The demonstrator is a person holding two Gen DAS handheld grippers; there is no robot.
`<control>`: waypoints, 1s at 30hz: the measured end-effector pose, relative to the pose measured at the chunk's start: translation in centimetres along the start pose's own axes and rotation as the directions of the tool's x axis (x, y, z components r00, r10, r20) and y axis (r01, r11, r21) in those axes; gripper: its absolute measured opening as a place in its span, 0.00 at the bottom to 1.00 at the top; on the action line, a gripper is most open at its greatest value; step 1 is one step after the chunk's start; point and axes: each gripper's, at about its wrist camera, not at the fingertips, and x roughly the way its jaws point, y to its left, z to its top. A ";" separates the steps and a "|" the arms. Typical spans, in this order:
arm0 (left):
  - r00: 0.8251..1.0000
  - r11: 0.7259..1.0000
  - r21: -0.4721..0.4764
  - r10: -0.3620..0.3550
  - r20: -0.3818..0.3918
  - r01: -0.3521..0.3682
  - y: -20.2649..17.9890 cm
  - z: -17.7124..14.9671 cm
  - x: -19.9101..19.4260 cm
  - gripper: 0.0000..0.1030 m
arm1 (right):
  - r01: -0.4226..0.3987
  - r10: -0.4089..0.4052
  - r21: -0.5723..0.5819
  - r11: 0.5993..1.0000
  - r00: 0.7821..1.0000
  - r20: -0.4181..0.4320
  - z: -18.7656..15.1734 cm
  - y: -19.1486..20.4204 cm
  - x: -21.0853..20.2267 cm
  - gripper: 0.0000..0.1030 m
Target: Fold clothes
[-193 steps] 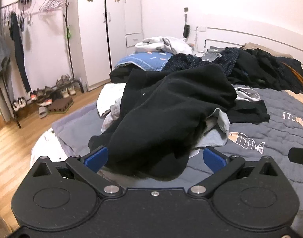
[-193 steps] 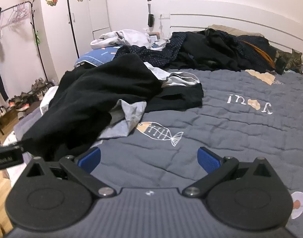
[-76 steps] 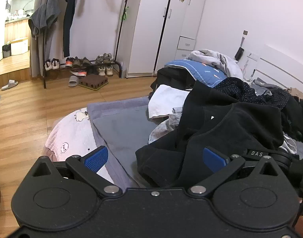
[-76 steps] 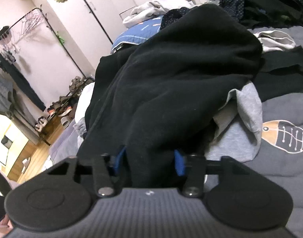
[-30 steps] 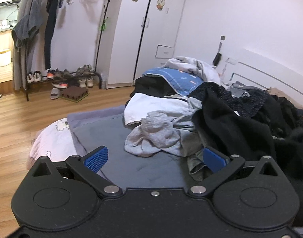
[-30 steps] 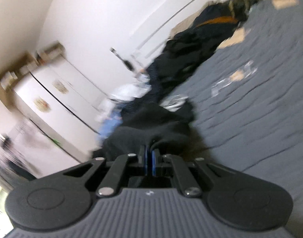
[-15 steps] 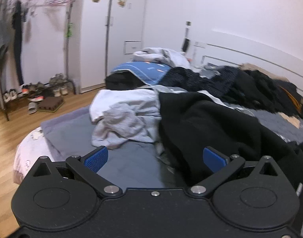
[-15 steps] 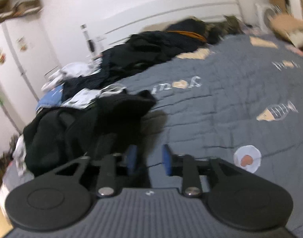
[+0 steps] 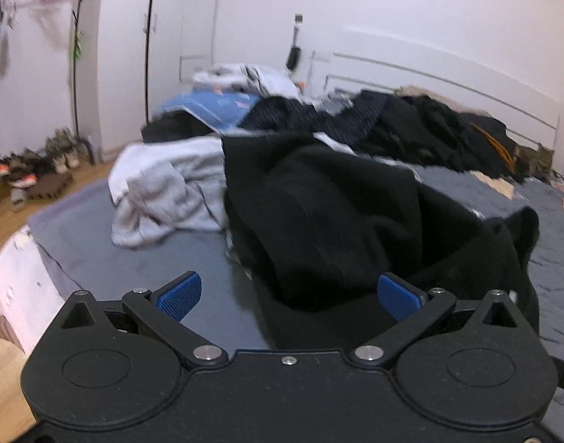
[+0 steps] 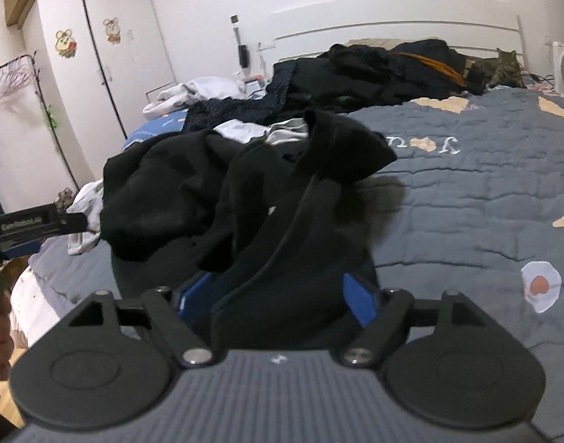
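Observation:
A crumpled black garment (image 9: 337, 214) lies on the grey quilt (image 10: 484, 184), spread toward both cameras. My left gripper (image 9: 288, 293) is open, its blue pads wide apart at the garment's near edge, touching nothing. My right gripper (image 10: 278, 295) is also open. A fold of the black garment (image 10: 282, 251) lies loosely between its blue pads, and one corner stands up further ahead. A light grey garment (image 9: 163, 192) is bunched left of the black one. The left gripper's body (image 10: 34, 223) shows at the right wrist view's left edge.
A heap of dark clothes (image 10: 374, 70) and a cat (image 10: 503, 68) lie by the headboard, with white and blue laundry (image 9: 222, 103) behind. The wardrobe (image 10: 97, 55), clothes rack (image 9: 42, 37) and shoes (image 9: 42, 162) stand left. The bed's edge (image 9: 16, 277) is near left.
The right gripper went from shut on the black garment to open, leaving the cloth lying on the quilt. The left gripper stayed open while its view swung toward the black garment.

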 end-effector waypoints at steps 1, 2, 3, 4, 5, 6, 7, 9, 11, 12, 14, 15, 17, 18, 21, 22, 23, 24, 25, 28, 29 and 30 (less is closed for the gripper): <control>1.000 1.000 0.001 0.008 -0.002 -0.008 0.0 -0.1 0.0 1.00 | 0.002 -0.002 -0.004 1.000 1.000 -0.001 -0.1 0.2 0.1 0.79; 1.000 1.000 0.004 0.018 0.003 -0.018 0.0 -0.2 -0.1 1.00 | 0.000 0.000 -0.005 1.000 1.000 -0.003 -0.2 0.4 0.2 0.80; 1.000 1.000 0.008 0.029 0.009 -0.029 0.0 -0.2 -0.1 1.00 | -0.006 0.006 -0.004 1.000 1.000 -0.004 -0.4 0.5 0.4 0.80; 0.999 0.999 0.014 0.038 0.015 -0.038 0.0 -0.3 -0.2 1.00 | -0.012 0.012 -0.004 1.000 1.000 -0.009 -0.5 0.7 0.5 0.80; 0.999 0.999 0.019 0.045 0.020 -0.046 -0.1 -0.3 -0.3 1.00 | -0.019 0.018 -0.003 1.000 1.000 -0.018 -0.6 0.8 0.7 0.80; 0.998 0.998 0.025 0.055 0.025 -0.056 -0.1 -0.3 -0.4 1.00 | -0.024 0.024 -0.003 1.000 0.999 -0.032 -0.7 0.9 1.0 0.80; 0.998 0.997 0.028 0.064 0.027 -0.065 -0.2 -0.3 -0.4 1.00 | -0.027 0.027 -0.002 1.000 0.998 -0.050 -0.8 1.1 1.4 0.80; 0.997 0.997 0.032 0.074 0.030 -0.075 -0.2 -0.2 -0.5 1.00 | -0.023 0.023 -0.015 1.000 0.998 -0.057 -1.2 1.8 2.1 0.80; 0.997 0.997 0.034 0.072 0.031 -0.073 -0.2 -0.2 -0.6 1.00 | -0.016 0.014 -0.039 0.999 0.999 -0.053 -1.6 2.5 2.7 0.80; 0.997 0.997 0.035 0.070 0.033 -0.071 -0.2 -0.2 -0.6 1.00 | -0.010 0.007 -0.064 0.998 0.999 -0.053 -1.8 3.0 3.1 0.80; 0.997 0.997 0.037 0.067 0.036 -0.069 -0.2 -0.2 -0.6 1.00 | 0.014 -0.021 -0.111 0.994 0.998 -0.064 -2.2 3.6 4.1 0.80; 0.997 0.997 0.037 0.066 0.035 -0.067 -0.2 -0.2 -0.6 1.00 | 0.028 -0.038 -0.133 0.991 0.997 -0.071 -2.4 3.8 4.6 0.80; 0.998 0.997 0.034 0.062 0.032 -0.063 -0.2 -0.2 -0.5 1.00 | 0.052 -0.065 -0.162 0.985 0.995 -0.076 -2.8 3.9 5.3 0.78; 0.998 0.998 0.032 0.062 0.030 -0.063 -0.1 -0.2 -0.5 1.00 | 0.063 -0.077 -0.174 0.983 0.994 -0.078 -3.0 4.0 5.7 0.76; 0.998 0.998 0.026 0.060 0.023 -0.061 0.0 -0.1 -0.4 1.00 | 0.064 -0.078 -0.172 0.983 0.994 -0.077 -3.3 3.7 6.2 0.59; 0.998 0.998 0.024 0.061 0.022 -0.061 0.0 -0.1 -0.4 1.00 | 0.053 -0.066 -0.157 0.986 0.995 -0.075 -3.4 3.5 6.2 0.47; 0.998 0.998 0.023 0.061 0.021 -0.062 0.0 -0.2 -0.5 1.00 | 0.043 -0.053 -0.142 0.989 0.996 -0.073 -3.4 3.2 6.3 0.30; 0.998 0.998 0.025 0.061 0.023 -0.061 0.0 -0.1 -0.5 1.00 | 0.036 -0.045 -0.125 0.991 0.997 -0.070 -3.3 3.0 6.2 0.23; 0.998 0.998 0.027 0.059 0.026 -0.060 -0.1 -0.1 -0.6 1.00 | 0.033 -0.040 -0.106 0.994 0.997 -0.065 -3.1 2.7 5.9 0.15; 0.998 0.998 0.035 0.056 0.034 -0.057 -0.4 0.1 -0.7 1.00 | 0.026 -0.029 -0.043 0.999 0.998 -0.049 -2.3 1.9 5.0 0.07; 0.998 0.998 0.037 0.055 0.037 -0.056 -0.5 0.1 -0.8 1.00 | 0.025 -0.025 -0.010 1.000 0.999 -0.040 -2.0 1.4 4.6 0.06; 0.998 0.998 0.040 0.053 0.039 -0.055 -0.6 0.2 -0.9 1.00 | 0.027 -0.026 0.019 0.999 0.999 -0.026 -1.5 0.8 4.1 0.06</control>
